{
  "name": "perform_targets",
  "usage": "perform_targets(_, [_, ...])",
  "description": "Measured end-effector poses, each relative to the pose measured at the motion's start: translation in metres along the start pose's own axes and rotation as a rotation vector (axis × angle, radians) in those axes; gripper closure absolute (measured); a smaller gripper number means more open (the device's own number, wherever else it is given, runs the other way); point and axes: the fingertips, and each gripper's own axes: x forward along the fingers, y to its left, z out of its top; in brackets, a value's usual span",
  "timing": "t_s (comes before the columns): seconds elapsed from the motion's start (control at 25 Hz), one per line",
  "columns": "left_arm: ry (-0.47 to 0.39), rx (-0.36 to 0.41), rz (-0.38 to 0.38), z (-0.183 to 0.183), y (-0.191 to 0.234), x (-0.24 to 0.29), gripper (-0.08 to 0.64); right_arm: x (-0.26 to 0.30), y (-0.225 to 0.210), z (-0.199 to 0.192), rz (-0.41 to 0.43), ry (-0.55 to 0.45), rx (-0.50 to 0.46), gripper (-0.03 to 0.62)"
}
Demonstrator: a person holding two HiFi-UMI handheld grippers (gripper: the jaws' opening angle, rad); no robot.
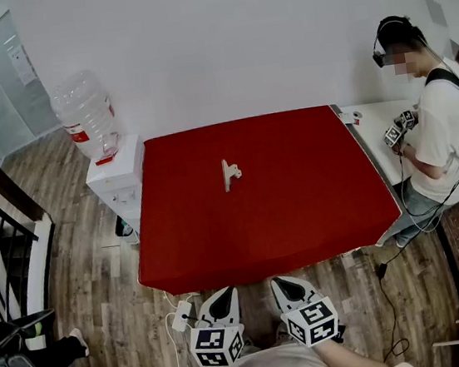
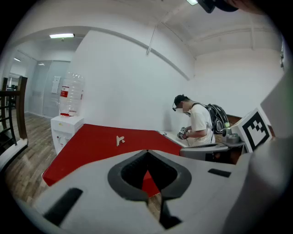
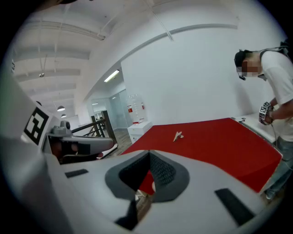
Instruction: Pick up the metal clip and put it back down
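Twice over, gripping nothing: holding left gripper [image 1: 223, 295] and right gripper [image 1: 281, 285] pinched shut, side by side, just short of the near edge of the red table [image 1: 222, 255]. Spotting the metal clip [image 1: 230, 173] lying well ahead, between their two lines. Probably needing one pair of jaws spreading first, then reaching forward and closing squarely across the clip without dragging it.
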Motion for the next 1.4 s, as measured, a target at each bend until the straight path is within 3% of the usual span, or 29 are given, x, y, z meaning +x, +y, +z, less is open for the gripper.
perform_targets(0.4, [-0.003, 0.027, -0.024, 0.005, 0.042, -0.023, 0.554, 0.021, 0.034, 0.013, -0.033, -0.039, -0.013, 0.586])
perform_targets(0.68, [0.003, 0.006, -0.038, 0.011, 0.058, -0.007, 0.554, 0.042, 0.023, 0.017, -0.057, -0.031, -0.002, 0.586])
perform_targets(1.04, [0.005, -0.006, 0.002, 0.039, 0.084, 0.076, 0.554, 0.11, -0.04, 0.05, -0.022, -0.027, -0.001, 0.586])
perform_targets(1.4, [-0.019, -0.036, 0.072, 0.092, 0.099, 0.185, 0.554, 0.18, -0.115, 0.122, 0.127, -0.063, -0.035, 0.586])
